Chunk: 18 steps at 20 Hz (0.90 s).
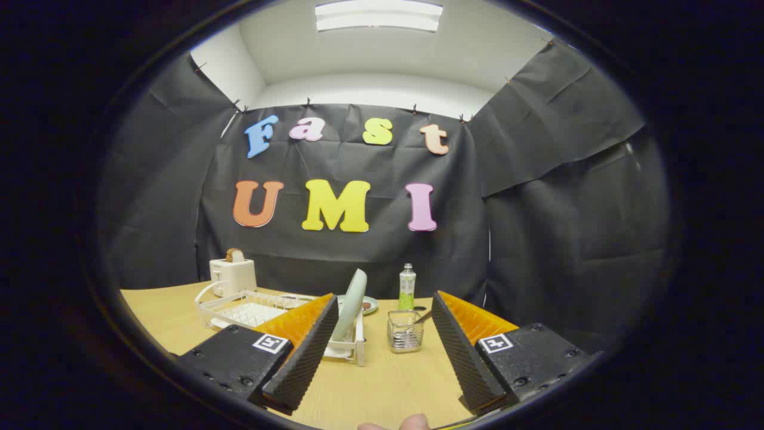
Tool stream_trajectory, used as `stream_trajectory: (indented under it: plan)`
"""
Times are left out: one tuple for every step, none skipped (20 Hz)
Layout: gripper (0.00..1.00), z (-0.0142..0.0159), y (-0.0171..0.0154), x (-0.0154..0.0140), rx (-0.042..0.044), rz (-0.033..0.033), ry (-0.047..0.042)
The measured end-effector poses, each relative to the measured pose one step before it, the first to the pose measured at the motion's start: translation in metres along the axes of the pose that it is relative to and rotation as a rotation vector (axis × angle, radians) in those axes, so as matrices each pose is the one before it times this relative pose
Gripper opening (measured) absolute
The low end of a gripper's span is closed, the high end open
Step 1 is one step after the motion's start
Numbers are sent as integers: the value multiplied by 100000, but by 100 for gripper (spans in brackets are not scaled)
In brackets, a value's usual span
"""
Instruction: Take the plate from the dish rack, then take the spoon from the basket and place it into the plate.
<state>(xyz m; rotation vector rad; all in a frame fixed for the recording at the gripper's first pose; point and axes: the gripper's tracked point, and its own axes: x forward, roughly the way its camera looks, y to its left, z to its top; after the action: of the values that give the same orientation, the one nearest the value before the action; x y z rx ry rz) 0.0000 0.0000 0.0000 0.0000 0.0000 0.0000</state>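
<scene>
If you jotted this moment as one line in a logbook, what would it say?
stage: approach | gripper: open, nothing held | plate: on edge in dish rack | spoon: in basket | table: under fingers

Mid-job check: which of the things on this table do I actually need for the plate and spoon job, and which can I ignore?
Needed: plate standing upright in the dish rack; spoon in the basket; gripper, fingers open, holding nothing.

Ignore: toaster, green bottle, small dish behind the plate.
</scene>
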Motion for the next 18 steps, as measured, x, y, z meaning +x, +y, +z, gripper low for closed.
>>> stream_trajectory:
  plan:
    - [100, -73, -26, 26, -1070, -248, 50]
    - [100, -72, -134, -31, -425, -390, -70]
    - [100, 80, -6, 61, 114, -110, -77]
    - [100, -171, 81, 40, 279, 131, 344]
    - [100, 22, 115, -19, 855, 385, -117]
    - [100, -8, 137, 37, 376, 260, 2]
    - [100, 67, 42, -10, -391, 39, -73]
    - [100, -134, -8, 162, -893, -188, 200]
    - [100, -148, -57, 16, -527, -308, 564]
    - [100, -73, 33, -22, 32, 37, 371]
    - [100, 9, 34, -28, 371, 273, 290]
    - [100, -191, -34, 61, -32, -61, 781]
    - [100, -33, -71, 9, -241, -79, 80]
    - [100, -168, -134, -43, -38, -532, 551]
    - [100, -241, 32, -23, -540, 85, 755]
    - [100, -226, 300, 153, -302, 507, 830]
    - [100, -103, 246, -1, -199, 704, 435]
    - [100, -49, 124, -39, 58, 327, -14]
